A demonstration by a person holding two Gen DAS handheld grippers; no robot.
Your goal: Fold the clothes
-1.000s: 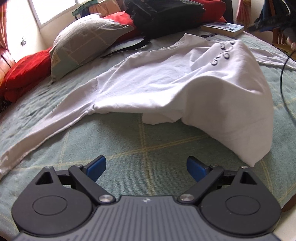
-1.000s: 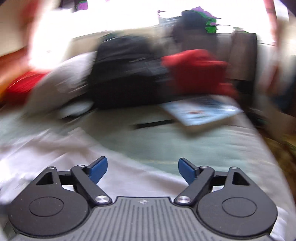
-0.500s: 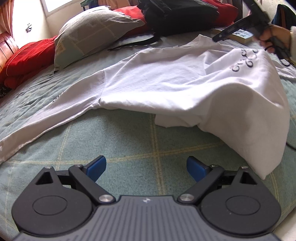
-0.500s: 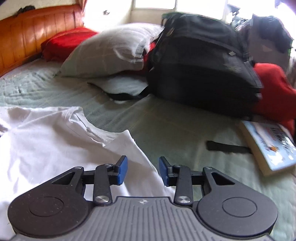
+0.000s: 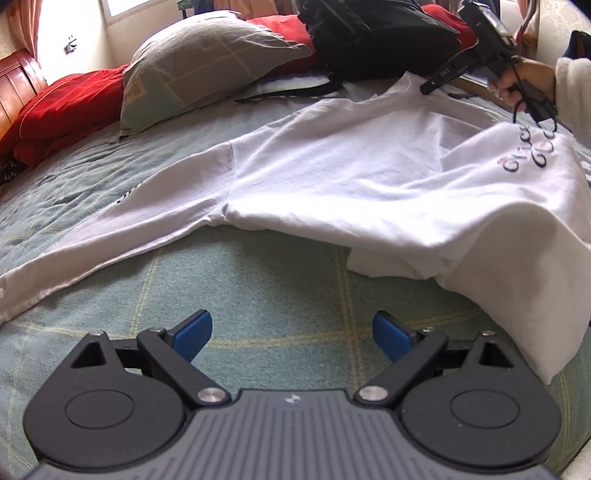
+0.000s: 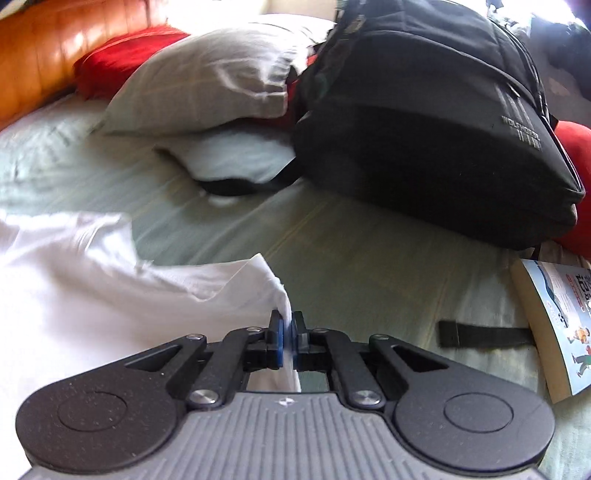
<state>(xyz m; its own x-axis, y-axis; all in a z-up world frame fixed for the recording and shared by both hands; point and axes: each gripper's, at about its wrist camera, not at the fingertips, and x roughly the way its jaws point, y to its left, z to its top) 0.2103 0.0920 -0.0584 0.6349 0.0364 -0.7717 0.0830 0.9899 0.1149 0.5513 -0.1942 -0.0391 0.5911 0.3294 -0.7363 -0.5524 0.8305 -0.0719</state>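
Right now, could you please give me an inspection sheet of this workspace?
Surface: bed with a green checked cover, partly bare.
Job's things: white shirt spread out, one part folded over, a sleeve stretched out to the side.
Clutter: backpack, book, grey pillow, red pillows, black strap.
Grippers: left gripper open over bare cover; right gripper shut on the shirt's corner.
Cables: thin black cord at the hand.
Surroundings: wooden headboard, window.
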